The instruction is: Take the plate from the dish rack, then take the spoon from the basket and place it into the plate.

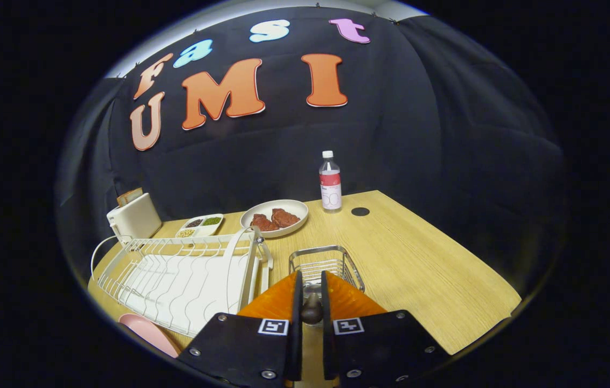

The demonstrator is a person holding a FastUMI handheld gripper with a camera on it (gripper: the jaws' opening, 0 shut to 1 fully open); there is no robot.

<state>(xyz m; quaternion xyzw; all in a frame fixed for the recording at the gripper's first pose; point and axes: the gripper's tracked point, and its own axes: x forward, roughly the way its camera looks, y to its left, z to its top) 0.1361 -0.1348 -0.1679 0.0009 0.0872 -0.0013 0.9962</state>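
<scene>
Gripping spoon [311,311]; gripper [311,285] over basket [337,258].

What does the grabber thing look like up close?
The gripper has two flat fingers side by side, standing close together. Each is mounted on a black block with silver screws and a small square black-and-white marker on top.

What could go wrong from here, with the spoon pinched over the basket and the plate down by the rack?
1. The gripper pinches the spoon handle in a narrow hold above the wire basket; the spoon might pivot or slip while carried.
2. The pink plate lies beside the near corner of the white dish rack, mostly hidden, so the drop could miss.
3. Swinging toward it, the spoon might clip the rack's raised end.
</scene>
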